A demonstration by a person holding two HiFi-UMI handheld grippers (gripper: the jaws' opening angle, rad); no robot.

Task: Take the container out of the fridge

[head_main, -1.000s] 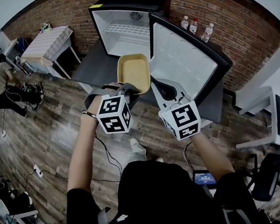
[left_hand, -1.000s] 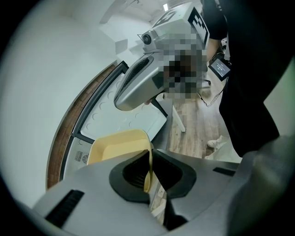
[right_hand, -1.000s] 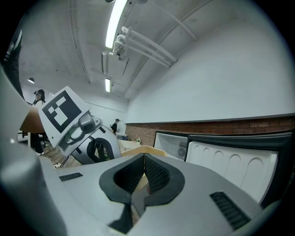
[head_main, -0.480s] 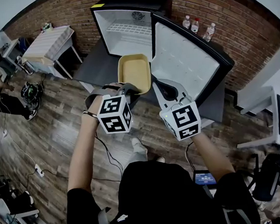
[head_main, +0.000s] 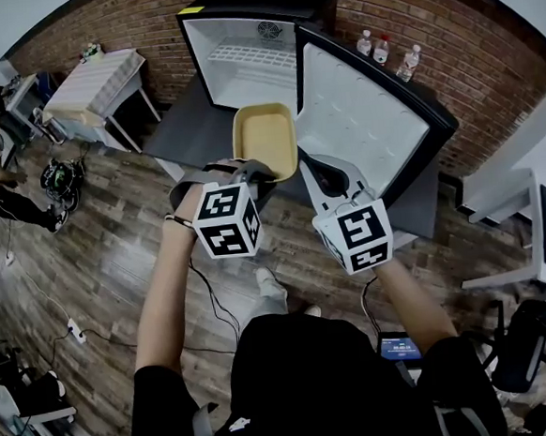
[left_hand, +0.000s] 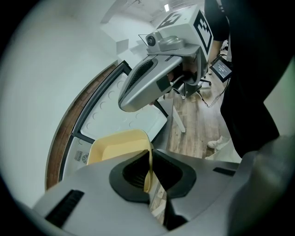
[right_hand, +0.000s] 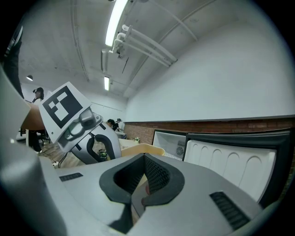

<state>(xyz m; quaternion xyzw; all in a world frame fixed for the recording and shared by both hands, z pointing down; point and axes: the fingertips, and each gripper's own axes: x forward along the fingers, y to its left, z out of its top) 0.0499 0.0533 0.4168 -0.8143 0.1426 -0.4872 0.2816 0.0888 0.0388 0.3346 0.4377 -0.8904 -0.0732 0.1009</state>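
Two grippers show in the head view, where the left gripper (head_main: 250,174) holds the yellow container (head_main: 265,140) outside the open fridge (head_main: 243,78). Only its own view shows us the jaws clamped on the rim. The right gripper (head_main: 308,168) has its jaws together. The left gripper hides the container's near edge. We note a wood floor (head_main: 98,264) and a brick wall (head_main: 473,70).

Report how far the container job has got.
Done: the door stands open and the container is out of the fridge, held in the air before it. In hand: the left gripper is shut on its rim; the right gripper is shut and empty. Left: probably just setting it down somewhere.
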